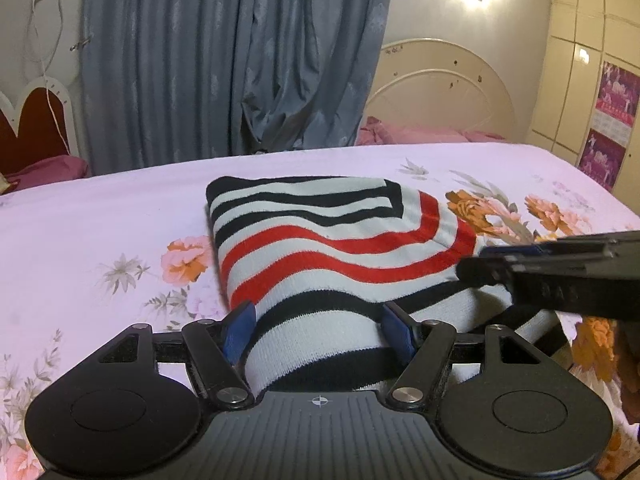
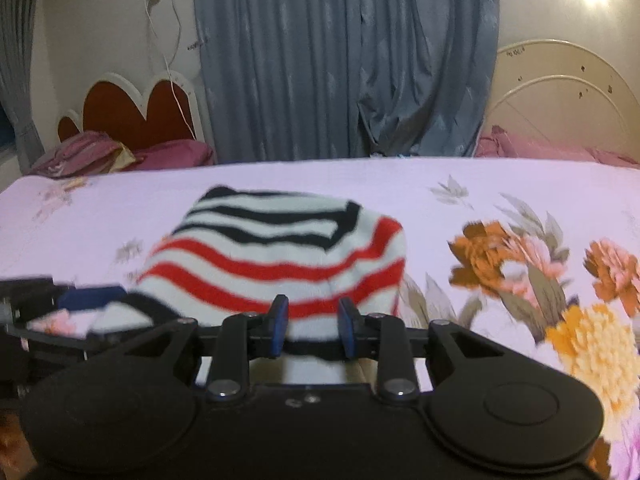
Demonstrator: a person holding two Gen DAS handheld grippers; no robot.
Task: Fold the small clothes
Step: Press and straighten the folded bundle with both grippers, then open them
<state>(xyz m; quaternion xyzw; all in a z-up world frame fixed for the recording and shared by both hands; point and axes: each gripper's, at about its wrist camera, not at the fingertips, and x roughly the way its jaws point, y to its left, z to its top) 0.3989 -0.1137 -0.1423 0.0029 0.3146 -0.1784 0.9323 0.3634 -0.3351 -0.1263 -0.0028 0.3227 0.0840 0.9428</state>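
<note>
A small striped knit garment (image 1: 328, 240), white with black and red stripes, lies partly folded on the floral bedsheet (image 1: 100, 216). My left gripper (image 1: 318, 330) has its blue pads wide apart around the garment's near edge, with the cloth bulging between them. My right gripper (image 2: 313, 326) also straddles the near edge of the garment (image 2: 280, 256), its blue pads (image 2: 280, 320) apart with cloth between them. The right gripper shows at the right of the left wrist view (image 1: 560, 276), and the left gripper at the left of the right wrist view (image 2: 48, 304).
The bed carries a pink sheet with orange and yellow flowers (image 2: 592, 344). Behind it hang blue-grey curtains (image 1: 224, 60). A cream headboard (image 1: 440, 80) with pink pillows stands at the right, and a red heart-shaped headboard (image 2: 136, 108) at the left.
</note>
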